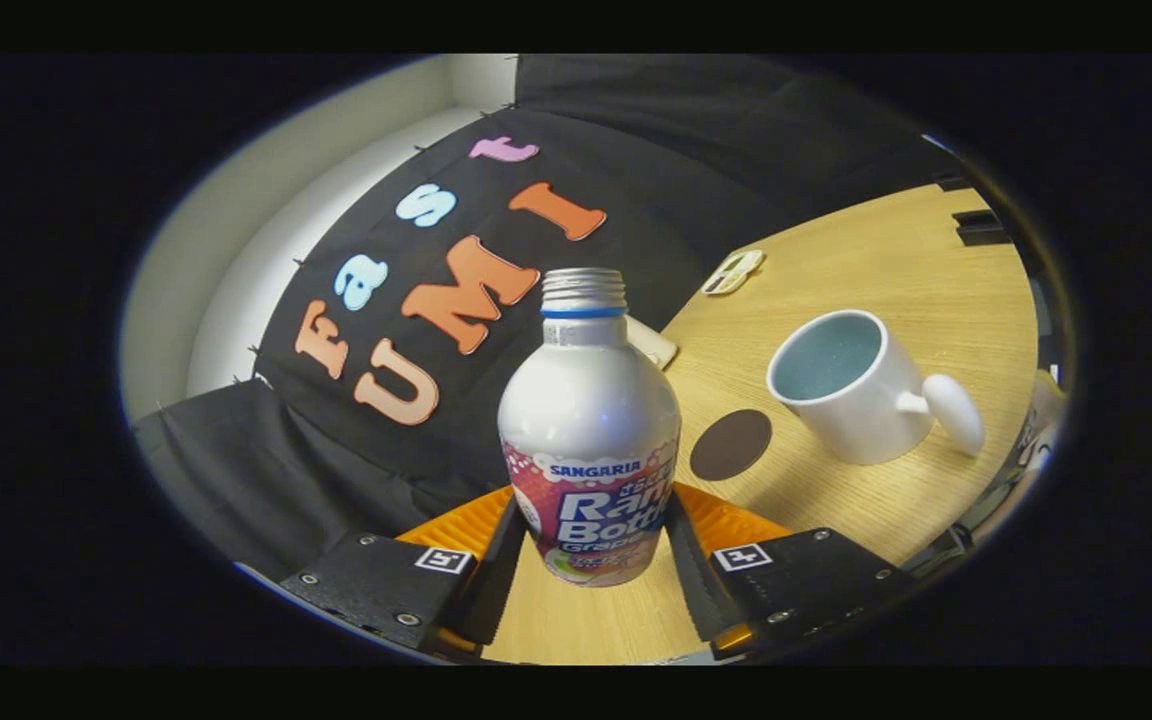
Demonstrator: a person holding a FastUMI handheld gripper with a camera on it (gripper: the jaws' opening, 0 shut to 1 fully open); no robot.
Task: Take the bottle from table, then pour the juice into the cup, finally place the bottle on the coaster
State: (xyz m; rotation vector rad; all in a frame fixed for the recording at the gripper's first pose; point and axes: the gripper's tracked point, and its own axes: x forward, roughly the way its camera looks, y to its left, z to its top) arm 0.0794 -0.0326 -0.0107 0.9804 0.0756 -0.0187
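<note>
Staged recording booth, not a real home. Black cloth wall (696,170) hangs behind a wooden table (896,290), with a plain white wall (236,290) past the cloth.

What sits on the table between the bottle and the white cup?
In the gripper view, a dark round coaster lies flat on the wooden table between the bottle and the cup. The gripper has its jaws pressed on the bottle.

A light, wood-grain surface (896,270) runs up to the black cloth booth wall (696,170), which hangs in folds. Beyond it stands a plain white room wall (236,290), evenly lit.
</note>
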